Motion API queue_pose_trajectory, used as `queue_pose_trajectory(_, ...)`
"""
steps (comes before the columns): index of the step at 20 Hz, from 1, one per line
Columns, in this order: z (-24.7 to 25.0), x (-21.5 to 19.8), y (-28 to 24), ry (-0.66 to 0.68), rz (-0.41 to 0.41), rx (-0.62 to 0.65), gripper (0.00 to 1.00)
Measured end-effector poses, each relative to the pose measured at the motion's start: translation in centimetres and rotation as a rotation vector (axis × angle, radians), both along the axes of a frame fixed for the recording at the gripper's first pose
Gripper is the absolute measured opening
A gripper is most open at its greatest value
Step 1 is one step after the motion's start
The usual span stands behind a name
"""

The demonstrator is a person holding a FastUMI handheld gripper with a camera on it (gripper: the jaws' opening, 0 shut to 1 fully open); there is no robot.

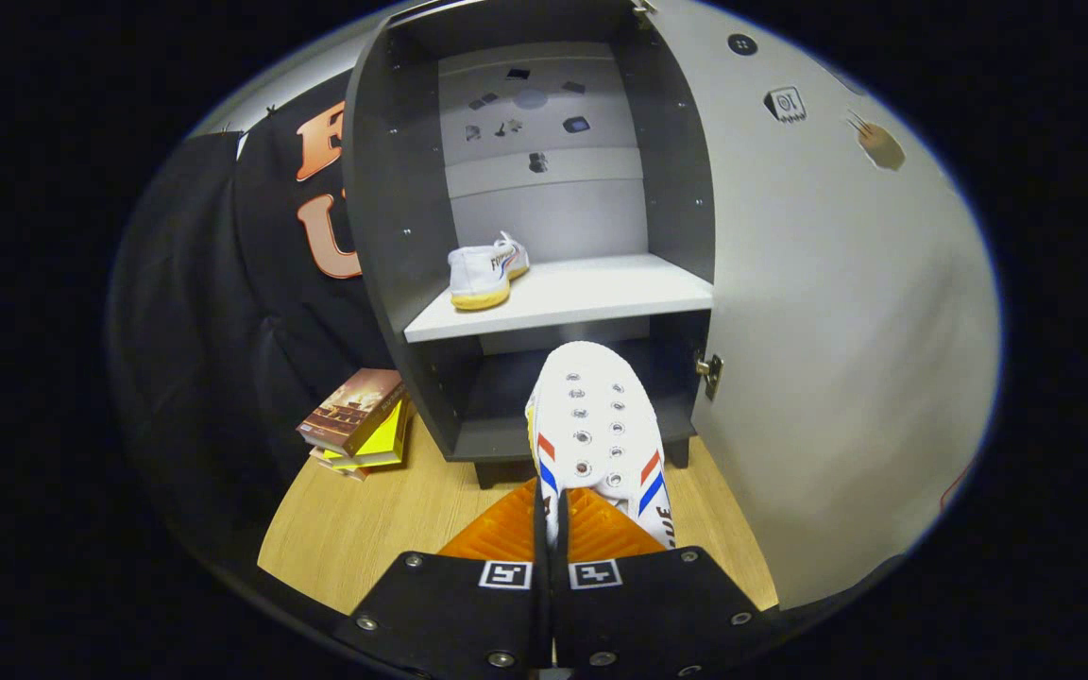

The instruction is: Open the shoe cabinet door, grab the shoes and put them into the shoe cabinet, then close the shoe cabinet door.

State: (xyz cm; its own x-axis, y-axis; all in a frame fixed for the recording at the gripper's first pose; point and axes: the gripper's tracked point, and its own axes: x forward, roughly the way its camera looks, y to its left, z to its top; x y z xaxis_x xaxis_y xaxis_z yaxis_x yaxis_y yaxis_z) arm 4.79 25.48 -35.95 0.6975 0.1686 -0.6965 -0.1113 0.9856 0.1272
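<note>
Gripping white shoe [598, 425] w/ tongs [552, 529] clamped, level, facing open cabinet [393, 189], 2nd shoe [485, 271] on shelf [601, 293]

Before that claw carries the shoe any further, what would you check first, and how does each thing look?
1. Cabinet door swung open: ok.
2. Claw shut on the held shoe, orange fingers pinching its side wall: ok.
3. Free room on the white shelf beside the first shoe: ok.
4. Held shoe raised to shelf height: not ok; its toe points below the shelf edge.
5. Grip firm enough for the lift: cannot tell.
6. Book stack out of the path, left of the cabinet: ok.
</note>
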Motion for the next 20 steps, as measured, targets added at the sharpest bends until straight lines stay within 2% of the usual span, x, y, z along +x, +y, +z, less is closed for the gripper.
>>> queue_pose_trajectory(3,2.6,3.1,0.7,-0.046,0.037,-0.025,0.0)
queue_pose_trajectory(8,5.6,8.8,0.6,-0.109,0.056,-0.084,0.0)
queue_pose_trajectory(15,6.2,16.4,1.0,-0.119,0.047,-0.114,0.0)
queue_pose_trajectory(20,4.7,22.3,1.0,-0.098,0.019,-0.095,0.0)
